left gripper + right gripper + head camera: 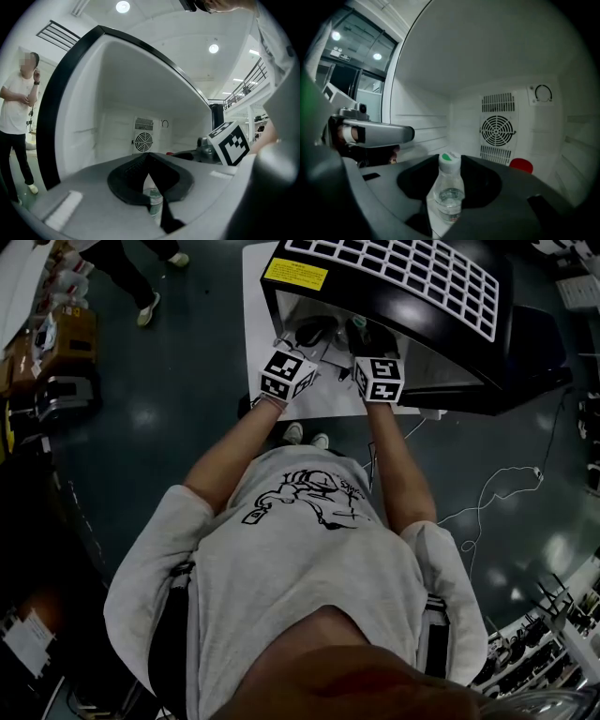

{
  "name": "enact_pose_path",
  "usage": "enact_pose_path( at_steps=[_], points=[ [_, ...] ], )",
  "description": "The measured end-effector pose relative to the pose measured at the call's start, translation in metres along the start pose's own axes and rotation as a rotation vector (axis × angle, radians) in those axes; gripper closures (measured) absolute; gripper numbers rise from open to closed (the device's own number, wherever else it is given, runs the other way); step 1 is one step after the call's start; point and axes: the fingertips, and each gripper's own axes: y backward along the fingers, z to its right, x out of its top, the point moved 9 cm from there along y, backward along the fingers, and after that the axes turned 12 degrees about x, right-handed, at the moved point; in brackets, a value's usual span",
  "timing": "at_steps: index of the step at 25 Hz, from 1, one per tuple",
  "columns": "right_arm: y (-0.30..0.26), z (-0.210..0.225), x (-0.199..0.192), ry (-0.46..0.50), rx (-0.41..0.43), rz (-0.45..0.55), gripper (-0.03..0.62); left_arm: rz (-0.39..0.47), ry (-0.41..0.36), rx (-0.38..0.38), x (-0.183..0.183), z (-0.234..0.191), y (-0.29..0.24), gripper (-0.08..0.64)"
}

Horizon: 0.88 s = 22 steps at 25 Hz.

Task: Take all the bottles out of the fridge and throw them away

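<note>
Inside the small black fridge with white walls [375, 310], the left gripper [149, 161] squeezes a green-labelled bottle [153, 201] in its fingers, which hide most of it. The right gripper [451, 161] has its fingers apart around a clear plastic bottle with a green-topped white cap [450, 192]; its bottom is hidden.

A grey short-sleeved T-shirt [309, 559] with a black line drawing is worn; at its twelve o'clock, what seem white shoes [307, 435] are seen.
</note>
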Motion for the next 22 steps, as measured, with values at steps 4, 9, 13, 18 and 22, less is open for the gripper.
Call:
enact_pose_path(
  at_steps=[4, 9, 13, 18, 22],
  points=[
    [0.011, -0.009, 0.003, 0.01, 0.022, 0.012, 0.445, 0.008, 0.007, -0.007, 0.004, 0.002, 0.006, 0.551],
    [0.029, -0.023, 0.016, 0.034, 0.047, 0.022, 0.445, 0.013, 0.017, -0.02, 0.011, 0.006, 0.014, 0.551],
    [0.042, -0.03, 0.028, 0.027, 0.063, 0.031, 0.445, 0.014, 0.037, -0.039, 0.017, 0.01, 0.02, 0.551],
    [0.057, -0.04, 0.047, 0.028, 0.079, 0.038, 0.445, 0.022, 0.055, -0.065, 0.027, 0.015, 0.03, 0.551],
    [0.069, -0.048, 0.064, 0.033, 0.092, 0.046, 0.445, 0.032, 0.044, -0.089, 0.038, 0.022, 0.039, 0.551]
  ],
)
